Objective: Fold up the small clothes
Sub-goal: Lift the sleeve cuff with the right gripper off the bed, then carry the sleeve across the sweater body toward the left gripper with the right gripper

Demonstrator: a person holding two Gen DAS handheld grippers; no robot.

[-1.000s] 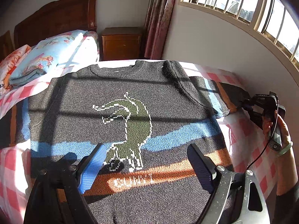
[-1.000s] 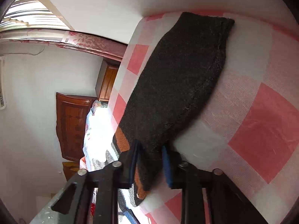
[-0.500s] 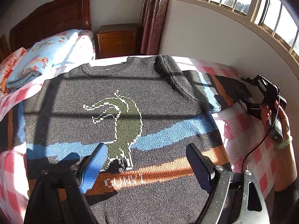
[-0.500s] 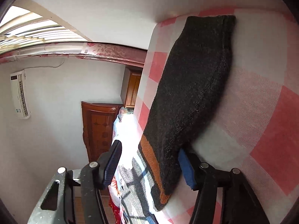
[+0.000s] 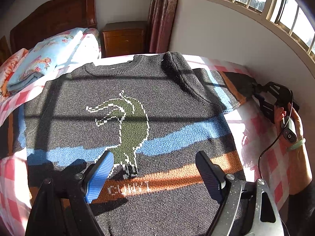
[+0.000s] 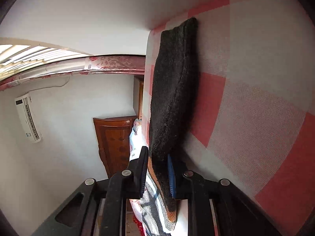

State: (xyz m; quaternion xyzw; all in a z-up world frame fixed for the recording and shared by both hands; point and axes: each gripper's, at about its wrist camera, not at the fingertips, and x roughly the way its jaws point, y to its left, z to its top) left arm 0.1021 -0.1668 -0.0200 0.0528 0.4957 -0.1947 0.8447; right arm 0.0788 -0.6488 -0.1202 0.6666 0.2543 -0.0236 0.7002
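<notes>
A dark grey knit sweater (image 5: 149, 98) with a green dinosaur, blue and orange bands lies flat, front up, on the pink checked bed. My left gripper (image 5: 153, 169) is open and empty, hovering over the sweater's lower hem. My right gripper (image 5: 256, 92) is at the cuff end of the right sleeve (image 5: 236, 82). In the right wrist view the right gripper (image 6: 157, 169) is shut on the dark sleeve (image 6: 173, 98), which is pinched between its fingers and lifts off the sheet.
The pink and white checked sheet (image 5: 263, 157) covers the bed. Folded floral bedding (image 5: 43, 63) lies at the far left. A wooden nightstand (image 5: 124, 37) and headboard (image 5: 55, 21) stand behind. A white wall with a barred window (image 5: 256, 0) runs close along the right.
My right gripper was shut on the sleeve, opened half a second ago, and has shut on the sleeve again. My left gripper has stayed open over the hem, shifting slightly.
</notes>
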